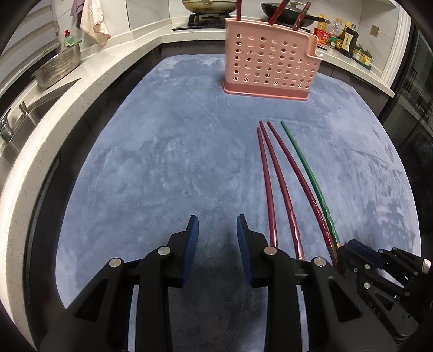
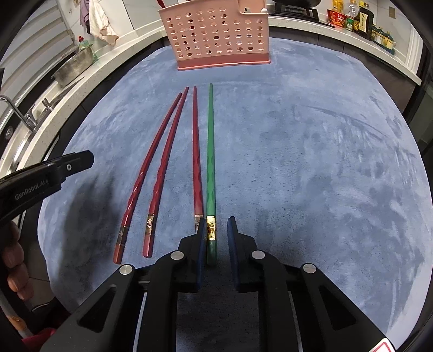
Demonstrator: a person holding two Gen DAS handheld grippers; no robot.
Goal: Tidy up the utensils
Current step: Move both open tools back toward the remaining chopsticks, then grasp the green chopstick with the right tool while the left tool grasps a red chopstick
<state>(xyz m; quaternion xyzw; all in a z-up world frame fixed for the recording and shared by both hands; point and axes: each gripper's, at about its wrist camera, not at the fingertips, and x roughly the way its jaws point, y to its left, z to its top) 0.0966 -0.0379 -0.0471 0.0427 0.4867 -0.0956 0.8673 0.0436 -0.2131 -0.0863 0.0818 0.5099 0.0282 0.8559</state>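
— What's around them?

— A blue mat (image 2: 297, 162) covers everything under both grippers. Far ahead stands a pink perforated holder (image 2: 216, 35) with red chopsticks (image 1: 276, 16) poking out of its top. Nothing lies between.

— And loose ones?

— Three red chopsticks (image 2: 159, 168) lie left of the right gripper (image 2: 215, 230), and one green chopstick (image 2: 210, 162) runs lengthwise straight away from it, tip toward the holder.

— Gripped?

— Not yet. Its jaws sit narrowly apart, straddling the green butt end. The left gripper (image 1: 217, 230) hangs spread and empty, chopsticks to its right.
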